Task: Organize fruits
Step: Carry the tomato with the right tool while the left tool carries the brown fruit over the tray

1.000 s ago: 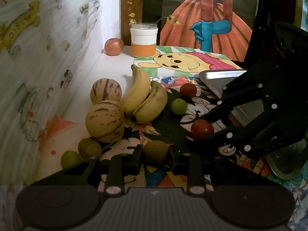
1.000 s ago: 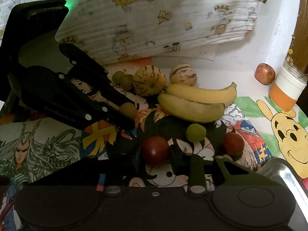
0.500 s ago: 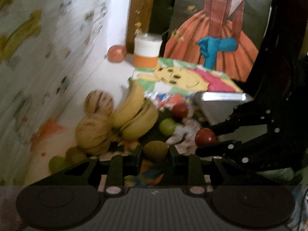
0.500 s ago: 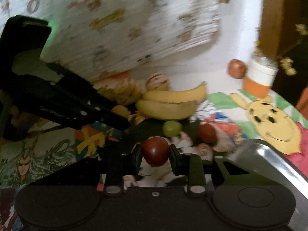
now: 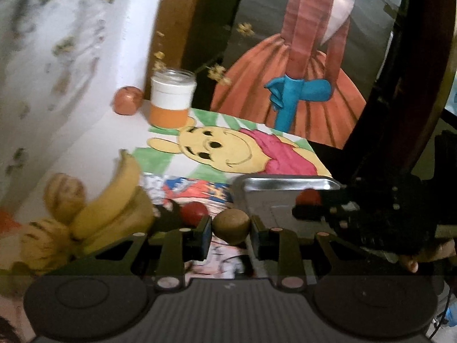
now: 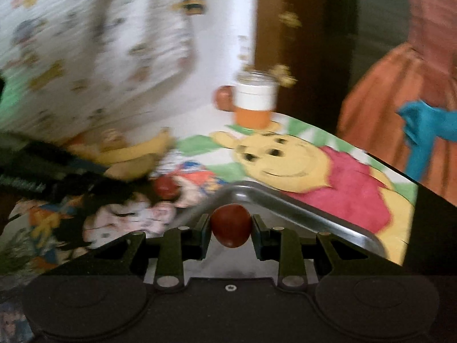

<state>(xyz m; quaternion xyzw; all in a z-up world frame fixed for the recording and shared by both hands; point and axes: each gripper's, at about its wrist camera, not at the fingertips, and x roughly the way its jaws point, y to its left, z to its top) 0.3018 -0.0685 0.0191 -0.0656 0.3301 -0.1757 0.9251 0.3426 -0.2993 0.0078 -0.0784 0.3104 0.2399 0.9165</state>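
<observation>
Both pinched tight: L gripper [image 5: 231,227] on kiwi [image 5: 232,225], R gripper [image 6: 231,225] on tomato [image 6: 231,225].

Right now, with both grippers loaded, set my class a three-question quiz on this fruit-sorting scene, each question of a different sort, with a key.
1. True or false: the left gripper is shut on a brown-green kiwi.
2. Multiple choice: the right gripper holds A) a banana, B) a dark red tomato, C) a striped melon.
3. Fill the gap: in the right wrist view, the held fruit sits in front of the corner of the metal ____.

Key: 1 true; 2 B; 3 tray.
</observation>
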